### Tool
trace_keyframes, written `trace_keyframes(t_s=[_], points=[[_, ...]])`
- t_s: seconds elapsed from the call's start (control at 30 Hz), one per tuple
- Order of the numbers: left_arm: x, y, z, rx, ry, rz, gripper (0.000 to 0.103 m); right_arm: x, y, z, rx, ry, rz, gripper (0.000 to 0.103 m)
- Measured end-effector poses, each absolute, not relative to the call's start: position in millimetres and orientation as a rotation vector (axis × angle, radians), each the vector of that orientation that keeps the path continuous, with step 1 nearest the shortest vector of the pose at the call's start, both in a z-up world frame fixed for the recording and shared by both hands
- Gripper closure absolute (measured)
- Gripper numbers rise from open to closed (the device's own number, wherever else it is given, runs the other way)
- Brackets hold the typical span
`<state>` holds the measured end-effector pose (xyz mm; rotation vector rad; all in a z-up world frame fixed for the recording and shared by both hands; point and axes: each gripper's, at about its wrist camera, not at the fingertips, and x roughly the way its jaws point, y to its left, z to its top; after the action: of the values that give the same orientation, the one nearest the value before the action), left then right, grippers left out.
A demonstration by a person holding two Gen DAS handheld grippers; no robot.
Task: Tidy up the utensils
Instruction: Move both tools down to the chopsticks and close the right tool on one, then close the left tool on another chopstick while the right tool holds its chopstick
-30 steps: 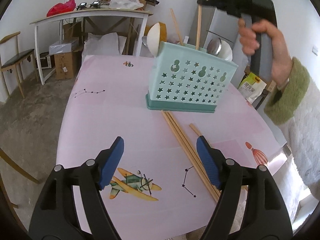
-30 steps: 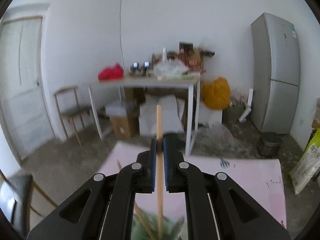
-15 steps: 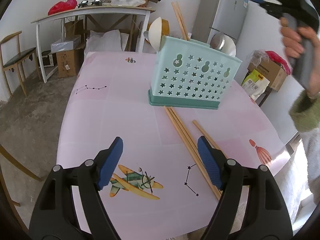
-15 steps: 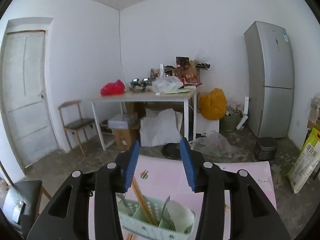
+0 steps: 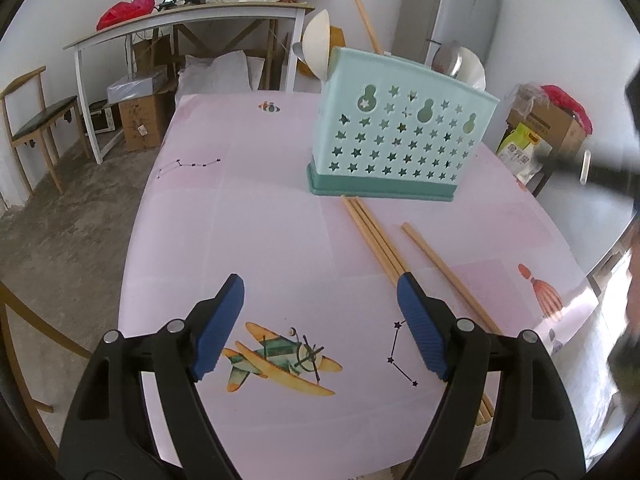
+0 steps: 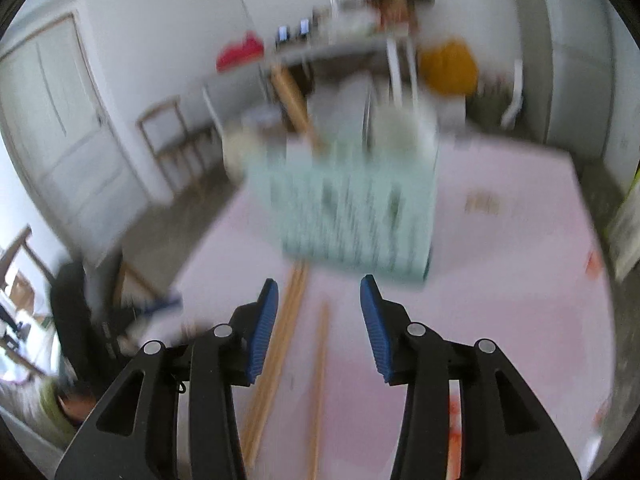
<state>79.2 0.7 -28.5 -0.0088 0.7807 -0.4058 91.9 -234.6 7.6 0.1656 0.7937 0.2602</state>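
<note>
A teal utensil holder (image 5: 400, 136) with star cut-outs stands on the pink table (image 5: 240, 220). It holds chopsticks (image 5: 362, 16), a white spoon (image 5: 316, 44) and a metal spoon (image 5: 450, 58). Several wooden chopsticks (image 5: 374, 236) lie on the table in front of it, one more (image 5: 444, 272) to their right. My left gripper (image 5: 320, 328) is open and empty above the near table. My right gripper (image 6: 318, 320) is open and empty, above the loose chopsticks (image 6: 280, 344) and facing the holder (image 6: 352, 208); this view is blurred.
A white side table (image 5: 188, 20) with clutter, boxes (image 5: 140, 120) and a wooden chair (image 5: 36, 120) stand beyond the far left. A fridge (image 5: 452, 12) and bags (image 5: 524, 152) are at the right. The table's right edge is near the single chopstick.
My right gripper let go of a chopstick into the holder, opened, and swung down toward the loose chopsticks on the table. My left gripper stayed open, almost still.
</note>
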Motion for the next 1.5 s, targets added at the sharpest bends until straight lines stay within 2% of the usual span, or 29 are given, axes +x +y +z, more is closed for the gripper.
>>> trace_keyframes(t_s=[0.2, 0.37, 0.5, 0.57, 0.63, 0.93, 1.2, 1.5], points=[[82.2, -3.1, -33.7, 0.006, 0.801, -0.411, 0.028, 88.7, -207.7, -48.8, 0.095, 0.938, 0.224, 0.071], [84.1, -6.6, -35.1, 0.015, 0.817, -0.432, 0.028, 100.8, -199.0, -61.2, 0.063, 0.966, 0.211, 0.084], [84.0, -12.9, -34.2, 0.022, 0.822, -0.459, 0.028, 108.8, -194.5, -69.6, 0.043, 0.982, 0.221, 0.089], [84.0, -16.3, -34.1, 0.019, 0.825, -0.477, 0.03, 110.0, -194.6, -72.8, 0.039, 0.992, 0.223, 0.092], [83.9, -20.0, -33.7, 0.019, 0.83, -0.495, 0.036, 111.4, -193.6, -77.2, 0.042, 1.001, 0.22, 0.096], [87.7, -44.3, -38.8, 0.039, 0.867, -0.569, 0.061, 104.7, -225.0, -79.3, 0.128, 0.968, 0.128, 0.096], [98.6, -63.6, -49.3, 0.105, 0.897, -0.52, 0.07, 106.9, -237.1, -83.9, 0.188, 0.952, 0.12, 0.096], [110.0, -63.3, -54.1, 0.096, 0.94, -0.483, 0.071, 102.9, -240.8, -85.6, 0.206, 0.937, 0.133, 0.096]])
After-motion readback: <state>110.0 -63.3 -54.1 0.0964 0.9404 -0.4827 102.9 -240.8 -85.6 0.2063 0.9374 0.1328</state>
